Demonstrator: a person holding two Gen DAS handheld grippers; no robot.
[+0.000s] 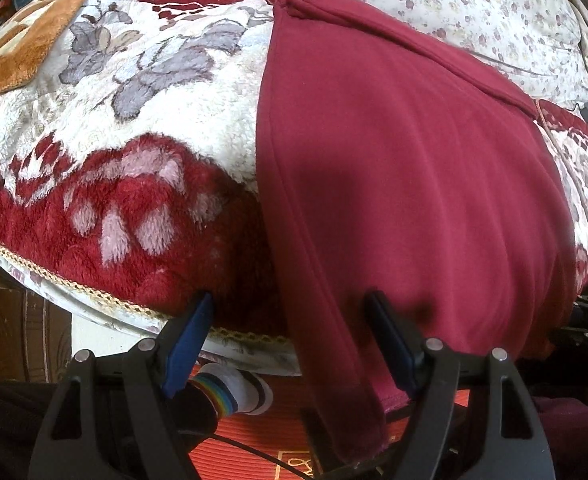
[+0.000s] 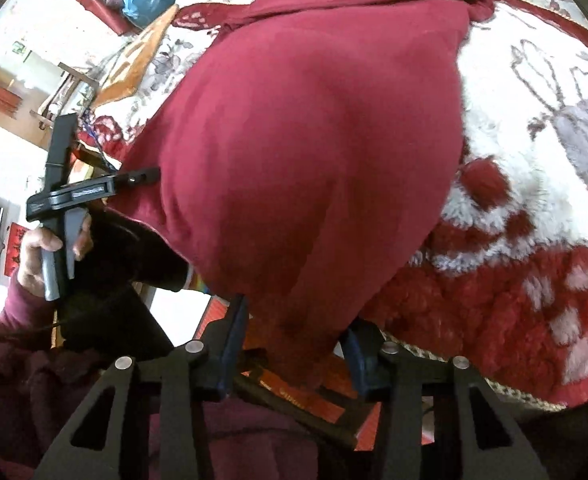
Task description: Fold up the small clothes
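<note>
Left wrist view: fleece floral blanket (image 1: 106,208) covers bed; maroon garment (image 1: 406,184) drapes over its edge.
Left gripper (image 1: 290,312): fingers wide apart, garment edge between them, unpinched.
Right gripper (image 2: 298,332): fingers around garment's hanging corner; grip uncertain.

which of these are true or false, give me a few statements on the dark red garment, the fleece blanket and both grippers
1. The dark red fabric garment hangs over the bed's near edge. True.
2. The fluffy red and white floral blanket lies on top of the garment. False: the garment lies on the blanket.
3. The left gripper has its jaws wide apart. True.
4. The garment is blue. False: it is dark red.
5. The right gripper has garment fabric between its jaws. True.
</note>
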